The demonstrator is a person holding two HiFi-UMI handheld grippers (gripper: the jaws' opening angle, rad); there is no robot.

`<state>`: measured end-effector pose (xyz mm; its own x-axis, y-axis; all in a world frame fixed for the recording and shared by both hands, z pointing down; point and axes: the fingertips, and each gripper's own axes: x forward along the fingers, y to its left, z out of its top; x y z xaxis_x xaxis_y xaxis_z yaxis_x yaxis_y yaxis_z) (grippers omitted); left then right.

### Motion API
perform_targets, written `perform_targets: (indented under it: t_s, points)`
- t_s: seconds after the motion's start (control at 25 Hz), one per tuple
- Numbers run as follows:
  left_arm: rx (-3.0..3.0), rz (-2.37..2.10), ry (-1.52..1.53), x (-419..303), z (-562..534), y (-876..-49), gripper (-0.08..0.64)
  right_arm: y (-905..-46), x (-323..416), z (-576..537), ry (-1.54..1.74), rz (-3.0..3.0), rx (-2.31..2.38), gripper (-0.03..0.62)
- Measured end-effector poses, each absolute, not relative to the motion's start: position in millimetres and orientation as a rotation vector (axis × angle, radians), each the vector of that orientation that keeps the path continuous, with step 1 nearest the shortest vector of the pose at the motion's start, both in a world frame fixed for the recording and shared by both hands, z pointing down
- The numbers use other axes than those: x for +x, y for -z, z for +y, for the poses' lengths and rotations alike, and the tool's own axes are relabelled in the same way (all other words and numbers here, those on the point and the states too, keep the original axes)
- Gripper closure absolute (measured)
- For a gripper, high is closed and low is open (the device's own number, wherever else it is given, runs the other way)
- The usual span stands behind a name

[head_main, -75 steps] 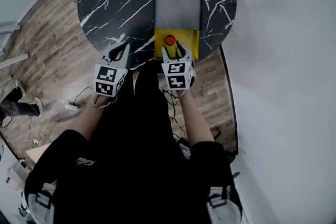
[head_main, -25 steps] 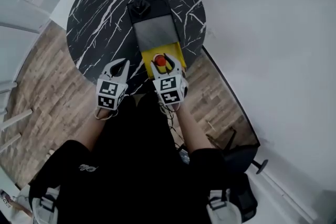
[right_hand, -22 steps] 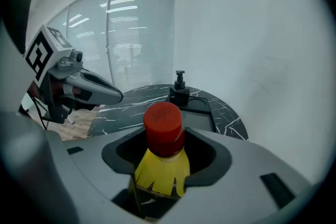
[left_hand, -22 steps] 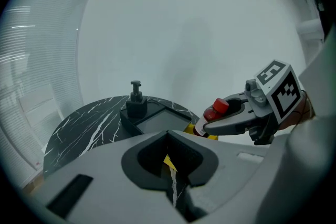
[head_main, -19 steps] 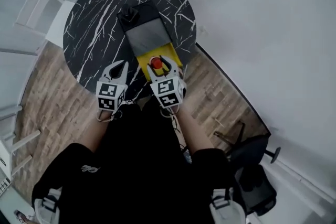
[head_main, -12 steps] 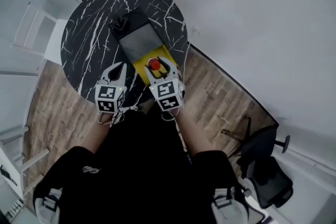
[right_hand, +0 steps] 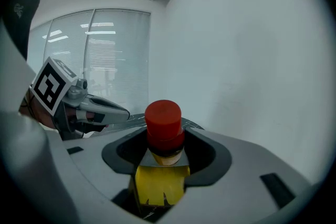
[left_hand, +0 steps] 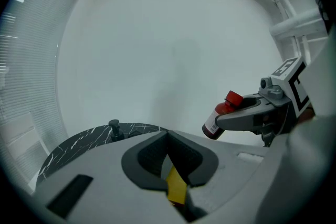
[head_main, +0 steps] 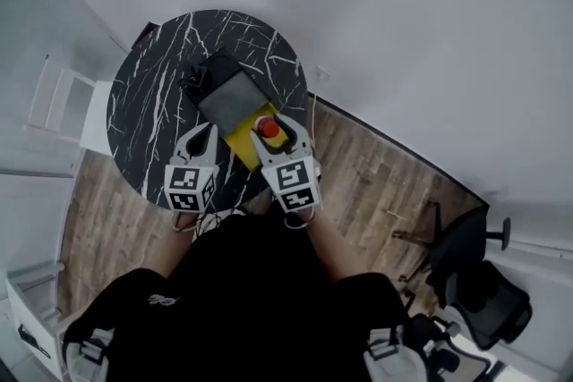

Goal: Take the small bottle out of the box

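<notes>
The small bottle (head_main: pixel 269 128), dark with a red cap and a white label, sits between the jaws of my right gripper (head_main: pixel 279 131), which is shut on it. In the left gripper view the bottle (left_hand: pixel 220 118) hangs tilted in the air, held by the right gripper (left_hand: pixel 247 115). Below it lies the box with its yellow compartment (head_main: pixel 240 139) and grey lid (head_main: pixel 229 100) on the round black marble table (head_main: pixel 161 85). In the right gripper view the red cap (right_hand: pixel 164 120) stands over the yellow box (right_hand: pixel 160 186). My left gripper (head_main: pixel 199 139) is shut, empty, left of the box.
A black knobbed object (head_main: pixel 192 80) stands at the box's far end. A white chair (head_main: pixel 67 107) is left of the table, a black office chair (head_main: pixel 474 282) at the lower right. A pale wall runs behind; the floor is wood.
The right gripper has risen with the bottle, from inside the yellow compartment to above its right edge. The head camera has swung, so the table looks smaller. The left gripper has kept its place.
</notes>
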<state>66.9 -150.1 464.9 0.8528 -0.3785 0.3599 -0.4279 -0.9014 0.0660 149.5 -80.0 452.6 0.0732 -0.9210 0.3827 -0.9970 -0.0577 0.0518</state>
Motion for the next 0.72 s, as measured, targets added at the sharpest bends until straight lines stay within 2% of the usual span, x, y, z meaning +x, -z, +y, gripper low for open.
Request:
perform_targets:
  t_s: [0.72]
  points:
    - [3.004, -0.619, -0.345, 91, -141, -405, 0.561, -395, 178, -58, -0.191, -1.873, 2.193, 0.382]
